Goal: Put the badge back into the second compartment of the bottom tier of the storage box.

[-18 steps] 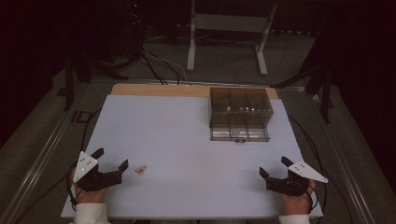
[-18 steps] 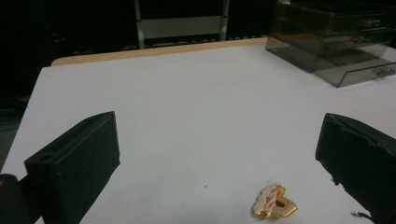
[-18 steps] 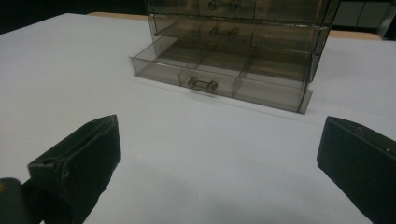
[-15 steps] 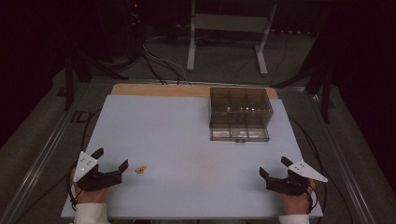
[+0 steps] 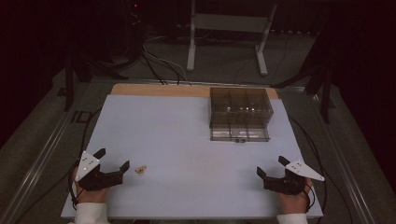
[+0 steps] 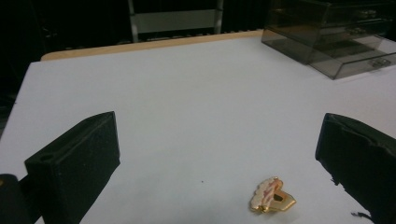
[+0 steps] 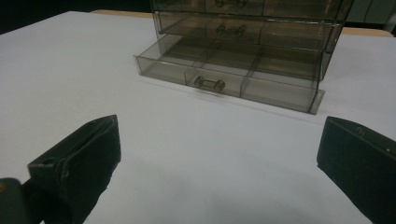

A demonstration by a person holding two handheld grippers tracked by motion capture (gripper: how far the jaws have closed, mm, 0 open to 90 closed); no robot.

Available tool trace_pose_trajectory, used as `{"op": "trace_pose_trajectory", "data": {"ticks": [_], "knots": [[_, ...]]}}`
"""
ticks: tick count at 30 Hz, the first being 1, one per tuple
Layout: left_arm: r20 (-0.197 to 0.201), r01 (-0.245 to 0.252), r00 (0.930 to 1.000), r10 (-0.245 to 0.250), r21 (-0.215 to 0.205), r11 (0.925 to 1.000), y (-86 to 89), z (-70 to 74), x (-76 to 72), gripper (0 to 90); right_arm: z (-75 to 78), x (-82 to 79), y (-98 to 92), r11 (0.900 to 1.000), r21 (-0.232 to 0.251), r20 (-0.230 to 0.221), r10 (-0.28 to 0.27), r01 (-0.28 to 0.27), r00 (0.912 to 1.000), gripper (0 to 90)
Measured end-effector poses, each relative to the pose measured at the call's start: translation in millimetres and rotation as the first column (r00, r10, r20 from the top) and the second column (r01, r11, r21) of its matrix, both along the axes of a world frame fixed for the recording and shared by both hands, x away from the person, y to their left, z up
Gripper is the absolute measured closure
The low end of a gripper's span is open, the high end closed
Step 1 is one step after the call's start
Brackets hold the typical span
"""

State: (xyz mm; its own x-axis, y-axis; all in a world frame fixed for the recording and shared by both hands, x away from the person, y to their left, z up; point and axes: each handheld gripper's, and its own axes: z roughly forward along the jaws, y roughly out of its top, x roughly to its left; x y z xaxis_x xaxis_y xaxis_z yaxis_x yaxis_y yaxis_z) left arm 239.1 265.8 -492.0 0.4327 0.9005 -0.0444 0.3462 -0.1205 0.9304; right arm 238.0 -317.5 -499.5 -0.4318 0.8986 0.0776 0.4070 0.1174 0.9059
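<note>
Both tools, left (image 5: 112, 161) and right (image 5: 270, 167), gape unladen near the table's (image 5: 177, 130) front edge; wide bare surface between.

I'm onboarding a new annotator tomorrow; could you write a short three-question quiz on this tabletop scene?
1. True or false: the bottom drawer of the smoky transparent plastic drawer box is pulled out.
2. Which gripper is nearer the small gold-coloured ring: A) left gripper B) right gripper?
3. Fill in: both grippers' jaws are ____.

Key: 1 true; 2 A; 3 open, each holding nothing.
</note>
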Motion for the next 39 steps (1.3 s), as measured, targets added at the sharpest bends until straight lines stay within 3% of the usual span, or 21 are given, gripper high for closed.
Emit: {"op": "trace_pose_trajectory", "data": {"ticks": [14, 23, 30, 31, 36, 39], "knots": [[-0.019, 0.015, 0.9997, -0.015, 0.017, 0.9997, -3.0, -2.8, 1.7, 0.5, 1.5, 3.9, 7.1, 0.999, 0.002, -0.005, 0.033, -0.033, 0.9994, 0.0], [-0.015, 0.011, 0.9998, -0.011, 0.004, 0.9999, -0.6, -3.8, 0.7, 0.5, 9.6, 8.6, 33.7, 0.994, -0.021, -0.007, 0.110, -0.110, 0.9939, 0.0], [-0.006, -0.007, 1.0000, 0.007, -0.006, 1.0000, 2.1, -3.4, -0.2, 0.4, 22.9, 18.3, 59.7, 0.984, -0.027, -0.015, 0.178, -0.179, 0.9839, 0.0], [-0.002, -0.018, 0.9998, 0.018, -0.007, 0.9998, 2.5, -3.1, -0.2, 0.4, 29.4, 24.8, 72.6, 0.977, -0.039, -0.024, 0.210, -0.211, 0.9775, 0.0], [0.005, -0.027, 0.9996, 0.027, -0.006, 0.9996, 2.8, -2.3, -0.5, 0.3, 39.1, 33.8, 91.9, 0.964, -0.048, -0.028, 0.261, -0.262, 0.9649, 0.0], [0.004, -0.041, 0.9991, 0.041, -0.005, 0.9991, 3.6, -3.1, 0.2, 0.3, 49.0, 44.3, 112.4, 0.951, -0.024, -0.029, 0.306, -0.307, 0.9515, 0.0]]}}
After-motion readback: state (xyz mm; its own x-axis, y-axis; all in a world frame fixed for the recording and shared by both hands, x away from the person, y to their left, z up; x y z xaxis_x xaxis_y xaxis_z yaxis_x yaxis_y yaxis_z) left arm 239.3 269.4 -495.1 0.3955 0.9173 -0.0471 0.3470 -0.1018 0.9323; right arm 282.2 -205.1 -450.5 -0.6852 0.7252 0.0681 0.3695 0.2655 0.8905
